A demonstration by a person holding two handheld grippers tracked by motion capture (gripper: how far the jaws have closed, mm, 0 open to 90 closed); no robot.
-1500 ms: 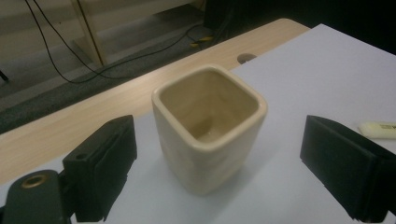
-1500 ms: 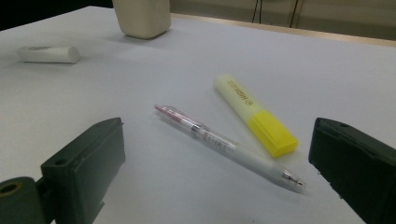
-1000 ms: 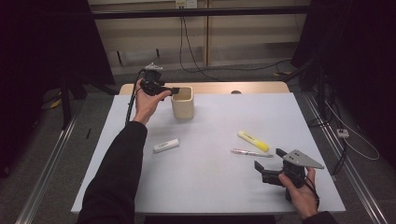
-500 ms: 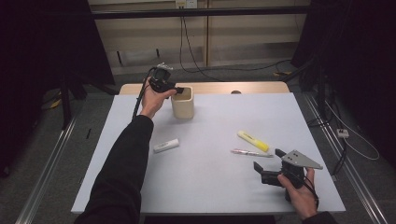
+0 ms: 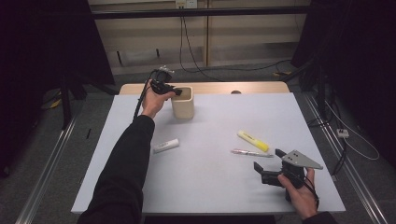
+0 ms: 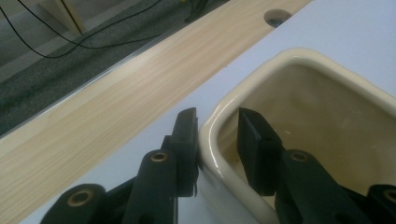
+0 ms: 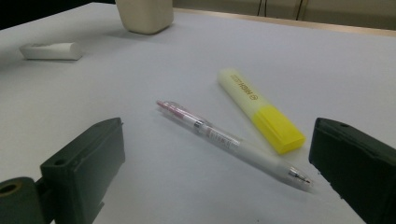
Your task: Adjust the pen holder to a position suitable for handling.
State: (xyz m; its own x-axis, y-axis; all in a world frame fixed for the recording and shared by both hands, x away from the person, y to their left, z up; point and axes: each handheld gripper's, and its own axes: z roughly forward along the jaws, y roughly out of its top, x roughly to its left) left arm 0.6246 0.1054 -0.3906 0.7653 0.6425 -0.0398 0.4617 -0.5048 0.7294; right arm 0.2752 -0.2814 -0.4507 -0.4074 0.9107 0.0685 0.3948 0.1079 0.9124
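Right now the left gripper point(image 5: 173, 90) is straddling the near corner of the cream cup point(image 5: 183, 102), which is standing upright at the far side of the bench point(image 5: 205, 186), just short of the wooden strip point(image 6: 116, 107) along its back edge. In the left gripper view one of the jaws is lying against the outside of the cup's wall point(image 6: 211, 140) and the other is hanging inside with a sliver of gap showing, and they have just been closing, so the grip is probably not yet firm. The hold is taking only a rounded corner of a smooth glazed rim, so a lift could be letting the cup swing or slip out and drop onto the bench. Squeezing off-centre could also be tipping it toward the back edge.

Nearer the person, the right gripper point(image 5: 271, 170) is resting low with its jaws wide apart and nothing between them, facing a clear pen point(image 7: 233, 142) and a yellow highlighter point(image 7: 261, 109). A white eraser point(image 5: 166, 145) is lying well apart from both. A careless sweep of the right hand could be rolling the pen away
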